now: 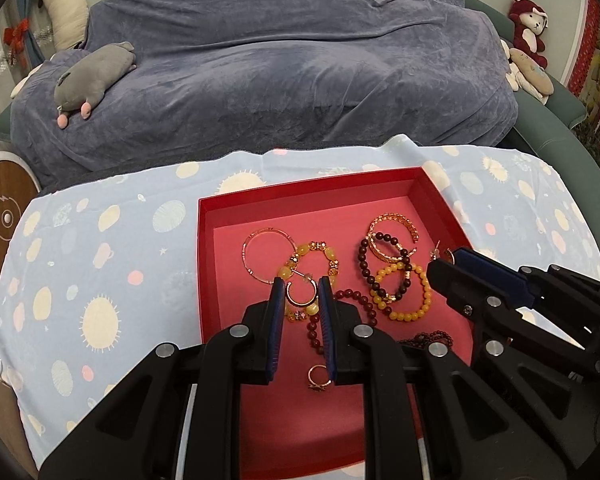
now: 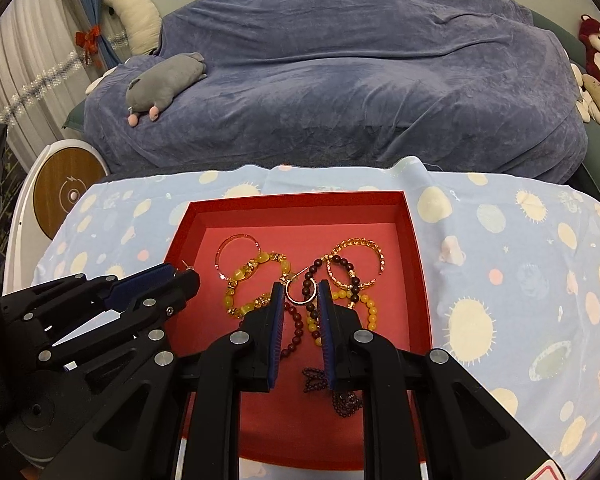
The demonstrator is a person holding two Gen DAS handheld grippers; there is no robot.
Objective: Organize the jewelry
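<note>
there, gold hoop earring pinched between left fingers above red tray

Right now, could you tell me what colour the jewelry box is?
Red, with a pinkish-red floor; the box shows best in the right wrist view.

A grey plush toy lies on a blue-draped sofa behind the spotted cloth.
</note>
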